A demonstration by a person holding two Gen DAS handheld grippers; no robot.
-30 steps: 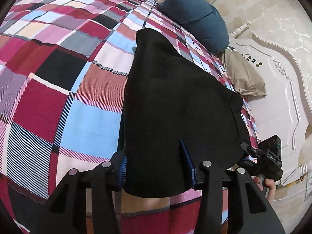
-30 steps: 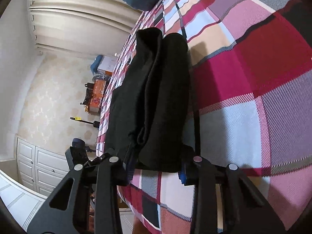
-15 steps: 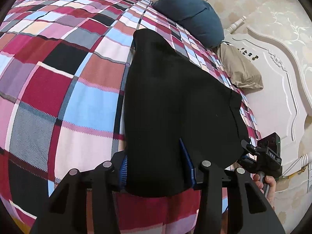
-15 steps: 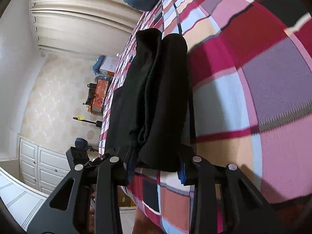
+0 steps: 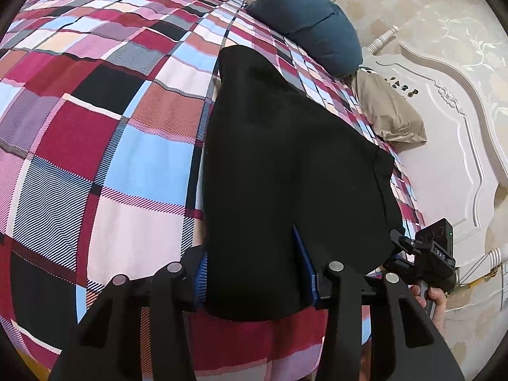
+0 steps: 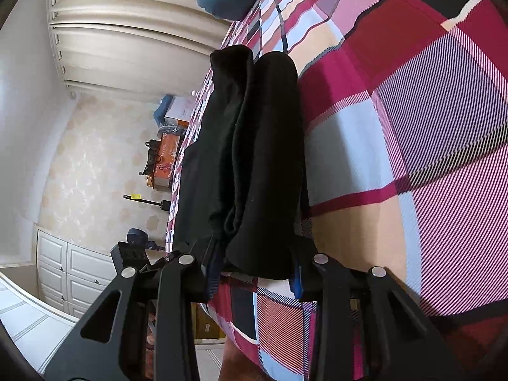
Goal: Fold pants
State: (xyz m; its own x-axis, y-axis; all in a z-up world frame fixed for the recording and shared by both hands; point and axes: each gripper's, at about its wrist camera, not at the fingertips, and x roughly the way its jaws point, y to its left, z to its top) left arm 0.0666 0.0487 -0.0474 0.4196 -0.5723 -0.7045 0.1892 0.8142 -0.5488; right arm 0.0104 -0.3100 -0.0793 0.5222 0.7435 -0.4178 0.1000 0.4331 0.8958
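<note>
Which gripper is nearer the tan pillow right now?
Right. The right gripper grips the pants on the tan pillow's side; the left gripper holds their opposite edge.

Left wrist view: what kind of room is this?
Most likely a bedroom. A checked bedspread covers a bed, a blue pillow and a beige pillow lie by a carved white headboard, and the right wrist view shows a white cupboard.

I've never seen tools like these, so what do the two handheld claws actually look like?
Both are matte black plastic. The left claw and right claw each have two angular fingers with cut-out struts, round silver rivets and ribbed blue pads. Seen from the left, the right one carries a boxy black module with a green light.
</note>
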